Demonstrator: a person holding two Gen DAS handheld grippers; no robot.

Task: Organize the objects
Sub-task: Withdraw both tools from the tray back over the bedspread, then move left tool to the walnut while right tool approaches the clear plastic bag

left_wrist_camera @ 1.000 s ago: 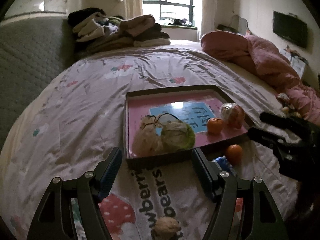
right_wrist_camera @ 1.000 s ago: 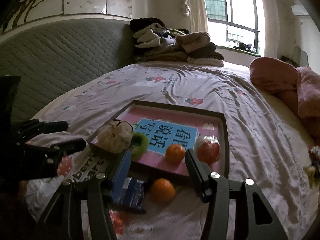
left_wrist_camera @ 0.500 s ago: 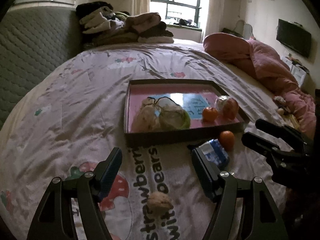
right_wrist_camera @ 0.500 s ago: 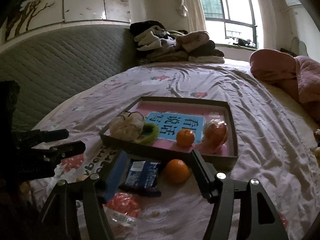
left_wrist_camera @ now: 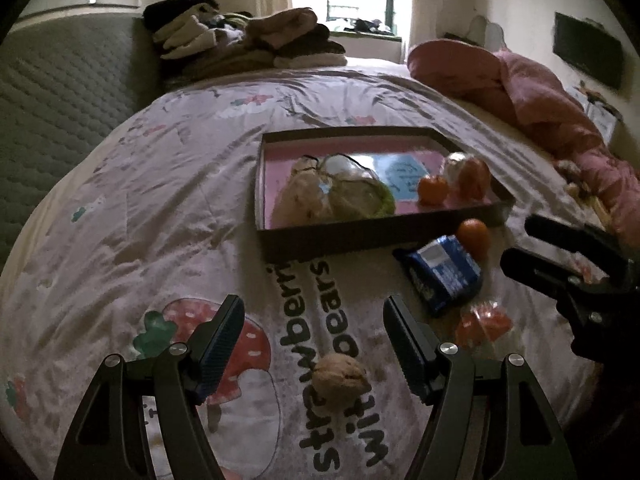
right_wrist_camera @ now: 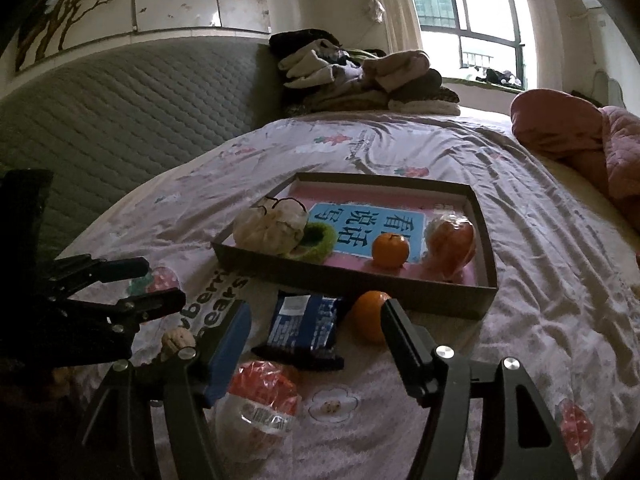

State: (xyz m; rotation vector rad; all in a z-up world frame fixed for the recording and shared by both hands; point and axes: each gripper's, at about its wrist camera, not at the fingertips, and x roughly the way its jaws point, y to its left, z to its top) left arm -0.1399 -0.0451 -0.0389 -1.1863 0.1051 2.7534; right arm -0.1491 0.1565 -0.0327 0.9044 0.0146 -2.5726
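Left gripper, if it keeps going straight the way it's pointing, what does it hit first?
Probably the walnut lying on the bedspread between the open left gripper fingers; depth is unclear, so it might meet the fabric just beyond it.

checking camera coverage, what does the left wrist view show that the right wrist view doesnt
Only the left wrist view: the dark screen on the wall, and the whole "strawberries with bears" print on the bedsheet.

Only the right wrist view: the tree mural above the headboard.

Both: the tray, the blue packet, the loose orange, the walnut, and both open grippers, left and right.
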